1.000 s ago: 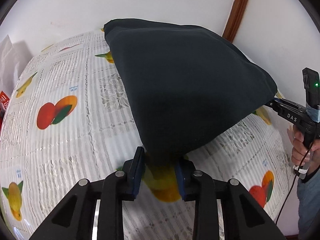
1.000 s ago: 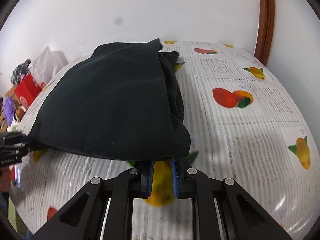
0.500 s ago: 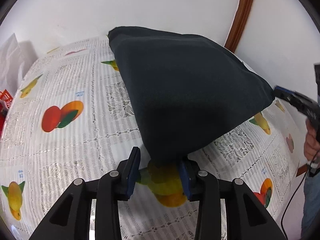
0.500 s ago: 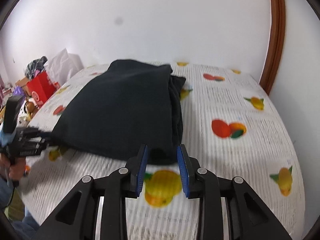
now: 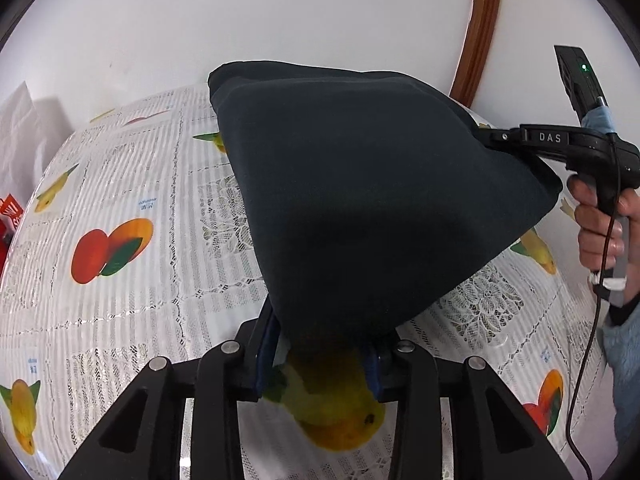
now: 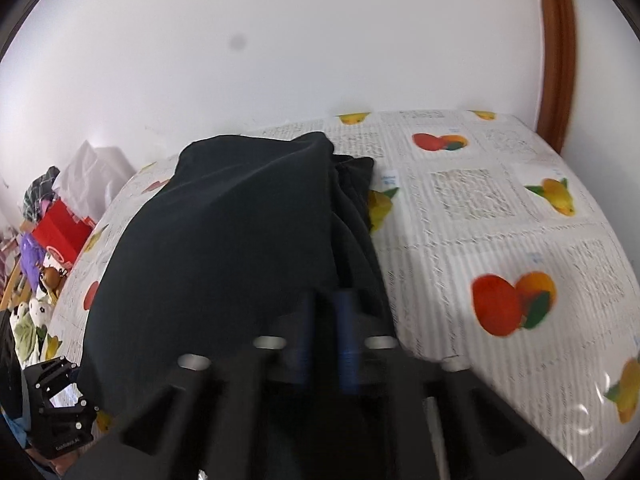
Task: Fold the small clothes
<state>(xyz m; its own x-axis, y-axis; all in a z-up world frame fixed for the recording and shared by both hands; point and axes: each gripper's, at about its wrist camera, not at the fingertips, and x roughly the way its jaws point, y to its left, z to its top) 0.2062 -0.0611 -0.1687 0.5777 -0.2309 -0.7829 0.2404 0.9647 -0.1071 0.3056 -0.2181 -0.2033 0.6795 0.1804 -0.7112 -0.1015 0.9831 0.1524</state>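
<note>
One dark garment lies on the fruit-print bench cover, and two grippers are on it. The left gripper has its jaws partly apart, with the near corner of the cloth between them. The right gripper has its jaws closed on the opposite corner.

Garment on tablecloth, wall behind, clutter left of table
</note>
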